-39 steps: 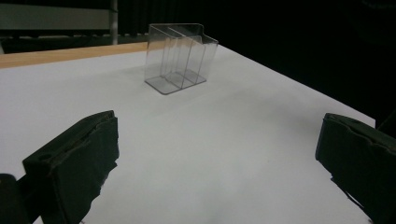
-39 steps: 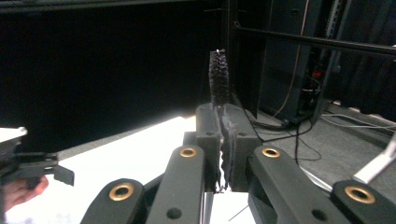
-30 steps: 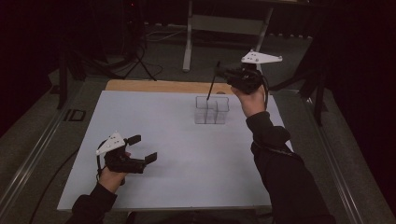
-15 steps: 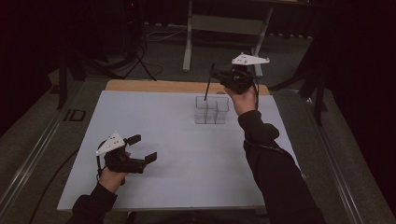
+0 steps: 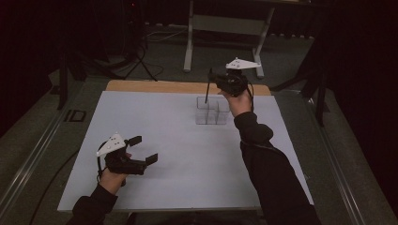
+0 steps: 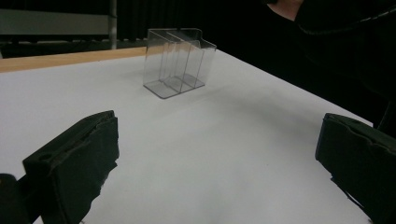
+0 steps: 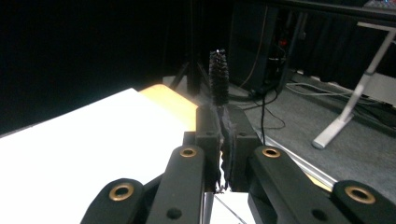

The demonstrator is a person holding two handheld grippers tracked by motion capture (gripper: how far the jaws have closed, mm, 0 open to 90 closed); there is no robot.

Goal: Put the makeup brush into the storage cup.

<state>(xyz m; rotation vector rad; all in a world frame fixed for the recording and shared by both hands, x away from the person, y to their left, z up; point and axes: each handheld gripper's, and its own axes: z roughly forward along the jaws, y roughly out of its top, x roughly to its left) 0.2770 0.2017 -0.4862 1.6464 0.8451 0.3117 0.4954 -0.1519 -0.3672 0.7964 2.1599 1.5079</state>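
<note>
the thin black brush (image 5: 207,92), a mascara-style wand with a bristled head (image 7: 218,77), hangs above the clear divided organizer (image 5: 212,111), gripped in the right tongs (image 5: 217,84), whose jaws are pressed together on its stem. in the high view the wand runs down from the tongs toward the organizer's far-left compartment, at about 11 o'clock of the box, and its lower tip seems to sit at or just over the rim; whether it has entered the compartment cannot be told. in the right gripper view the bristles stick up past the closed jaws. so the pickup looks done and the placing is what remains: lowering the wand into a slot and letting go. the organizer's compartments look empty in the left gripper view (image 6: 177,63), so nothing seems stored yet. the organizer stands toward 1 o'clock on the white desk (image 5: 164,140), near its far edge. the left tongs (image 5: 143,150) rest at about 8 o'clock of the desk, well apart from the box, jaws spread wide and holding nothing.
</note>
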